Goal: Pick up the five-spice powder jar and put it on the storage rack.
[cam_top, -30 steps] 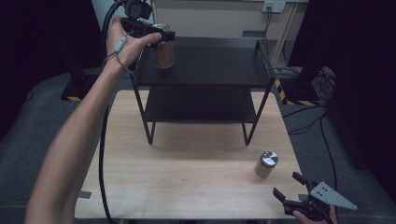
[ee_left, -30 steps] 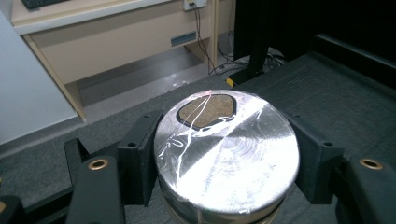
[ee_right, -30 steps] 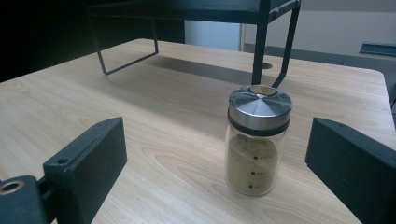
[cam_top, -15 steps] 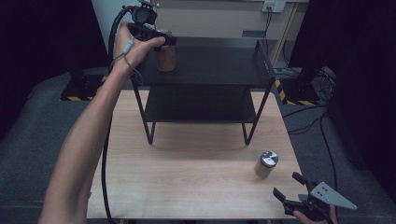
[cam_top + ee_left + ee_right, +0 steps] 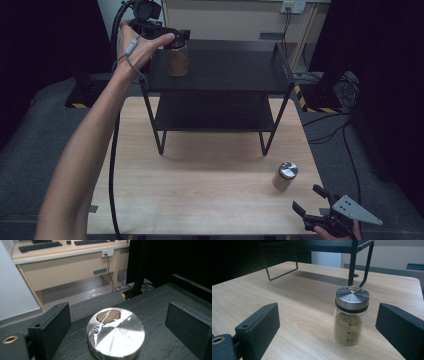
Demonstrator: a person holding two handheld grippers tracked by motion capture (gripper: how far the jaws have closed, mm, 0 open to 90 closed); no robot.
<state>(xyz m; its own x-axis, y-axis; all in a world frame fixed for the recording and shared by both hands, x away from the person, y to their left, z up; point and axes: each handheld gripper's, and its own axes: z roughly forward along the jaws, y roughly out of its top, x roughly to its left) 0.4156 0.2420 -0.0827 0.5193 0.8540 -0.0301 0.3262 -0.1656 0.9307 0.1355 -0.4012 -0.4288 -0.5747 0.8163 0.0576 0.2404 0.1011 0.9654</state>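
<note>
Spice jar [image 5: 115,333] stands upright on the rack's top shelf [image 5: 235,65] | left claw [image 5: 176,35] spread either side of its lid, apparently not touching | second jar [image 5: 285,175] on worktop [image 5: 200,185], right claw [image 5: 314,204] released, lined up nearby.

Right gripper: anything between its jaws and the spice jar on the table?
Nothing. In the right gripper view, bare wood tabletop separates the open right gripper from the spice jar; the high view agrees.

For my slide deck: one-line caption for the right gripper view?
Open right tongs facing a steel-lidded spice jar on the wooden table, black shelf behind.
</note>
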